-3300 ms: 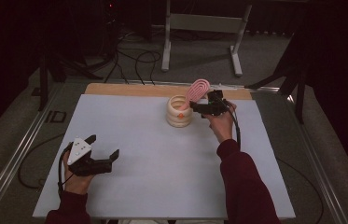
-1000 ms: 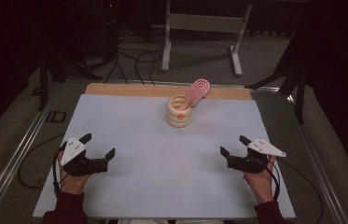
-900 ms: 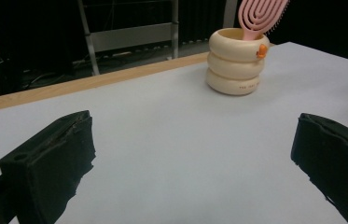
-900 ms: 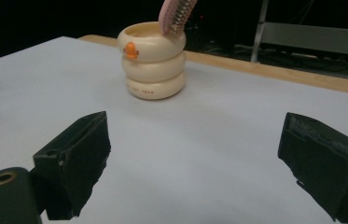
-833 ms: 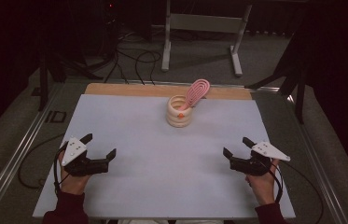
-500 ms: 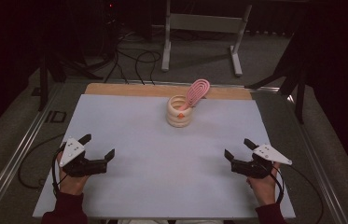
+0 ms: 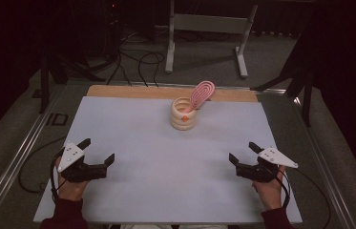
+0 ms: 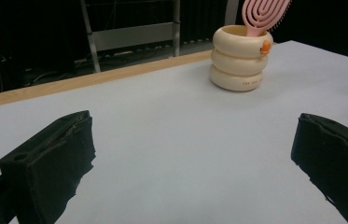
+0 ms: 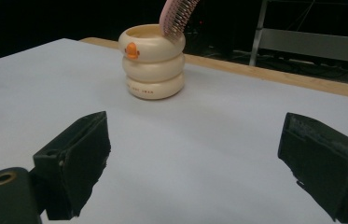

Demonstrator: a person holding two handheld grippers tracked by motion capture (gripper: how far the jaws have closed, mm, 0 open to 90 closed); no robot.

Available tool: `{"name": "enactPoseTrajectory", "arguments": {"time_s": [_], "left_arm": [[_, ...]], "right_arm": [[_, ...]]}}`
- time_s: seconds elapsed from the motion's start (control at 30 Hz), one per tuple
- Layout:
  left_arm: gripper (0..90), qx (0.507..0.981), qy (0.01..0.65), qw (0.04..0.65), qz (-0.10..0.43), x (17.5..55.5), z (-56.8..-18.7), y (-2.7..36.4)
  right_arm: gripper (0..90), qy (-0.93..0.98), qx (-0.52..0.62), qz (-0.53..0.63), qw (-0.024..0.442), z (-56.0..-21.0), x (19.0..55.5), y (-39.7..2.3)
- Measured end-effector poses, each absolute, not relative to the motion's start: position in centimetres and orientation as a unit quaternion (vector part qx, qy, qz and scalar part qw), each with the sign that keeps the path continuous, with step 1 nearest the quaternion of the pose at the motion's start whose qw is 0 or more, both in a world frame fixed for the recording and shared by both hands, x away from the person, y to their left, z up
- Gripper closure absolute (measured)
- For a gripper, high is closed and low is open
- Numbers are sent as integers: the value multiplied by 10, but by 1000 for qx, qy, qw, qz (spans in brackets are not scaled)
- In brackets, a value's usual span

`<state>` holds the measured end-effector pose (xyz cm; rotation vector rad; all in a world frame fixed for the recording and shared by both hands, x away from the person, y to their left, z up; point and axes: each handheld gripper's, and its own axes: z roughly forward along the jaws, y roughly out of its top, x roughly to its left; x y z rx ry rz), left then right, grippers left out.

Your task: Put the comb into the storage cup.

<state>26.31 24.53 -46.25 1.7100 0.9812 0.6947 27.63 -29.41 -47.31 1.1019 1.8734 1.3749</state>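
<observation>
Brush [image 7: 202, 93] stands in the cream cup [image 7: 183, 113] at the table's [image 7: 132, 129] far middle; job looks finished | left gripper [image 7: 97, 157], right gripper [image 7: 245, 153]: jaws apart, empty, near edge; nothing left

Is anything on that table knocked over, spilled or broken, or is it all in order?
Nothing stands out. The cream holder stands upright near the far edge of the table, with the pink hairbrush in it, leaning to one side. No spill or damage shows. The left gripper and right gripper are open, near the front edge.
</observation>
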Motion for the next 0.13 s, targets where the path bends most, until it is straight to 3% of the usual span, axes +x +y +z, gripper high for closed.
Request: {"name": "enactPoseTrajectory", "arguments": {"time_s": [0.13], "left_arm": [[1, 709, 406, 500, 287, 264, -463, 245]], "right_arm": [[86, 700, 412, 512, 279, -474, 277, -293]]}}
